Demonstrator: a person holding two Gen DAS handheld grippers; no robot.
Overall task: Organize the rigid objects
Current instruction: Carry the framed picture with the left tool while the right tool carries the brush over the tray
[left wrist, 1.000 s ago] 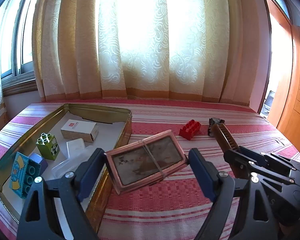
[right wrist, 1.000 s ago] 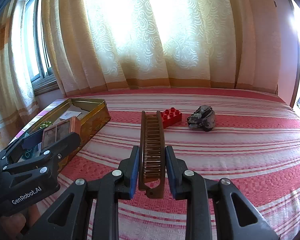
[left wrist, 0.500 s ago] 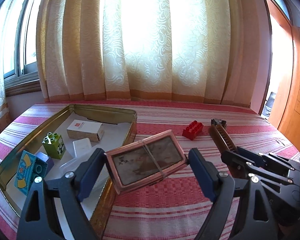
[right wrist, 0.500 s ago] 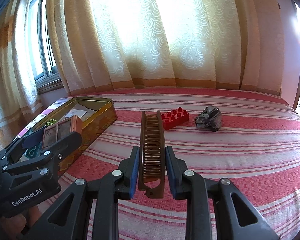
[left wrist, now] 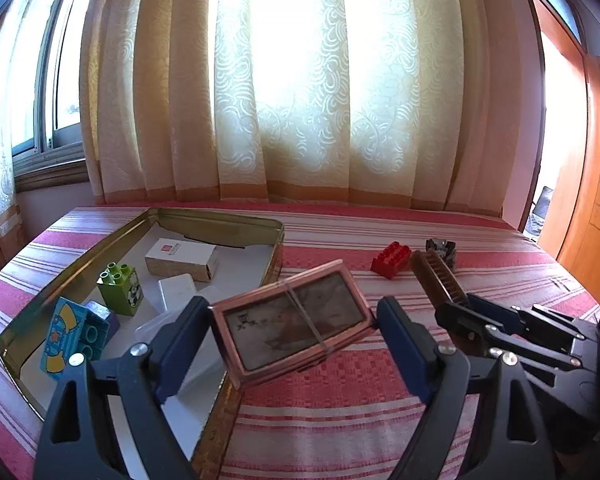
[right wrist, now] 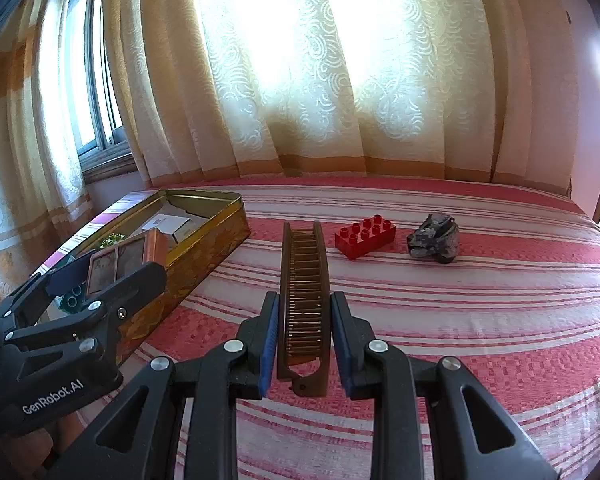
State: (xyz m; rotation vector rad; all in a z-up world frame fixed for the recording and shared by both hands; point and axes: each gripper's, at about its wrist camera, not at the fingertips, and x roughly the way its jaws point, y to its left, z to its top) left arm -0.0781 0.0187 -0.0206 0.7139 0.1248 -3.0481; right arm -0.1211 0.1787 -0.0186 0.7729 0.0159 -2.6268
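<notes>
A flat copper-coloured rectangular case with a rubber band round it (left wrist: 292, 326) is clamped between the wide-set jaws of the left gripper (left wrist: 294, 332), tilted, held up over the near right edge of the gold rectangular tin tray (left wrist: 220, 224). In the right wrist view the same case (right wrist: 120, 258) is seen at the left, above the tray's (right wrist: 204, 256) near end.

A long brown plastic comb-like clip with a row of teeth (right wrist: 304, 300) is gripped at its near end by the right gripper (right wrist: 303, 336), jaws nearly closed on its sides; its far end is pointed toward the curtain. From the left wrist view the clip (left wrist: 440, 278) is seen sticking out of the right gripper (left wrist: 464, 312).

Inside the tray are seen a green toy block with studs (left wrist: 120, 288), a blue-and-yellow printed toy block (left wrist: 74, 338), a small white cardboard box with a red mark (left wrist: 180, 258), and a flat white plastic piece (left wrist: 178, 290), all on a white lining.

On the red-and-white striped cloth of the surface (right wrist: 460, 320), a red eight-stud toy brick (right wrist: 364, 236) is lying just beyond the clip's far end, and a dark grey lumpy object (right wrist: 434, 236) is lying near it to the right, apart from it. What the grey object is cannot be told.

A cream patterned curtain (right wrist: 320, 80) is hung behind the surface.
</notes>
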